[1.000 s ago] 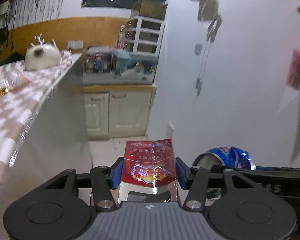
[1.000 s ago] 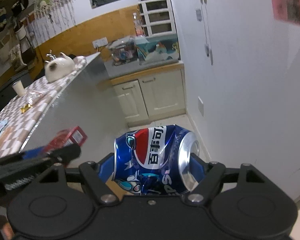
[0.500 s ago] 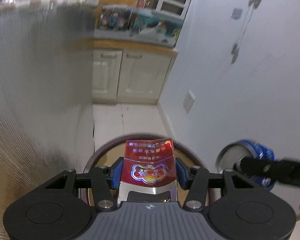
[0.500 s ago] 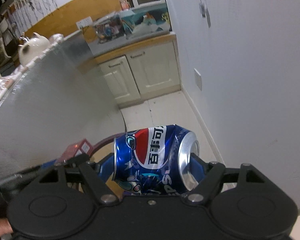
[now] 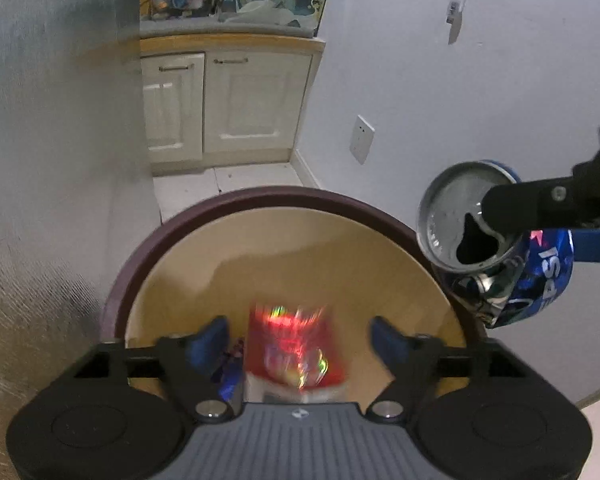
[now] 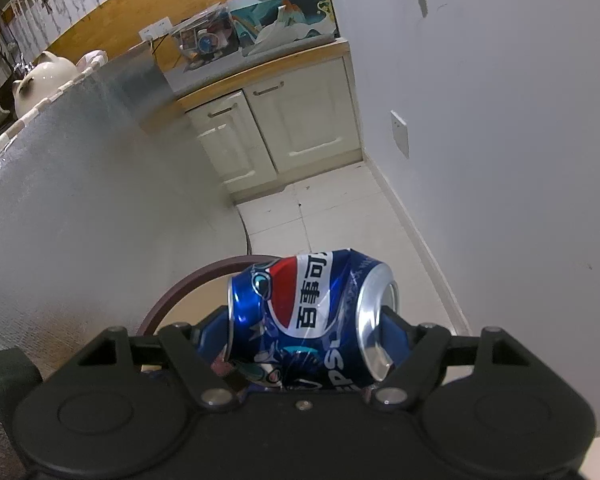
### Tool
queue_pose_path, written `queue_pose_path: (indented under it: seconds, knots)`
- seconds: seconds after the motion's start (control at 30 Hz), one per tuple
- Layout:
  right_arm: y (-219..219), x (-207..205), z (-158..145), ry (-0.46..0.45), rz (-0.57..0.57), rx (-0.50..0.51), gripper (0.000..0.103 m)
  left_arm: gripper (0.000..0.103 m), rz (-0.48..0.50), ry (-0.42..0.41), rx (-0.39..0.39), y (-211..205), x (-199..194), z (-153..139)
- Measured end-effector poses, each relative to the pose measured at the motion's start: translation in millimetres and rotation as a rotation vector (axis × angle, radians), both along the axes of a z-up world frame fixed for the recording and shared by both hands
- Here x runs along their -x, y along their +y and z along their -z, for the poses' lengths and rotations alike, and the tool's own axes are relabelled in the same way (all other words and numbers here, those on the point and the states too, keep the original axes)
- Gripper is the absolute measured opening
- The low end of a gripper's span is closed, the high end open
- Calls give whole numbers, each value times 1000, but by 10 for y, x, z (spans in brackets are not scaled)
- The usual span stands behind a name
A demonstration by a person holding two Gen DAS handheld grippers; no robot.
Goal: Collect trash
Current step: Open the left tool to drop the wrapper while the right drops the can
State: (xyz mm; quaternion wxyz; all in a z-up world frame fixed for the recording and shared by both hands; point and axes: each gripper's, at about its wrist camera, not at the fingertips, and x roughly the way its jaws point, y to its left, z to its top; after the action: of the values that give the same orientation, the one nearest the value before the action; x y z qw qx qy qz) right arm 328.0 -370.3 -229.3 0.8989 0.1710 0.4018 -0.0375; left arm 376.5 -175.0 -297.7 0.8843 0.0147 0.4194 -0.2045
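the left gripper (image 5: 300,330) fingers (image 5: 210,338) are opening, clear of the blurred red packet (image 5: 296,354) between them, its lower edge hidden, over the brown-rimmed bin (image 5: 260,196). the right gripper (image 6: 312,330) fingers (image 6: 396,330) clamp the dented blue can (image 6: 312,318) endwise, covering most of the bin.

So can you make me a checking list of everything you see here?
Surface: pale tiled floor.
Job's things: red packet, blurred, over the round bin; crushed blue can.
Clutter: teapot on the counter.
Grippers: left gripper opening, fingers clear of the packet; right gripper shut on the can, beside the bin's rim.
Cables: nothing seen.
Surroundings: cream cabinets, white wall with socket.
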Motion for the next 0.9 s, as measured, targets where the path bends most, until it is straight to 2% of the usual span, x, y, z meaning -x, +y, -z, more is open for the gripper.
queue_pose_path:
  seconds: [0.17,0.3,0.53,0.7,0.9]
  knots:
    - [43,-81,73,15,-17,12,78,99,14,5,-18,-11,80,-3]
    - [41,-134,162,38,-29,23,78,103,-12,22,-54,26,115,-42]
    - [99,-268,298,105,-106,47,79,103,-108,85,-94,228,162,-183]
    - [294,-411,329,123,-189,139,80,103,-199,123,-159,394,103,-174]
    - [536,-566,372,141,-285,168,82,103,-180,144,-160,415,73,-148]
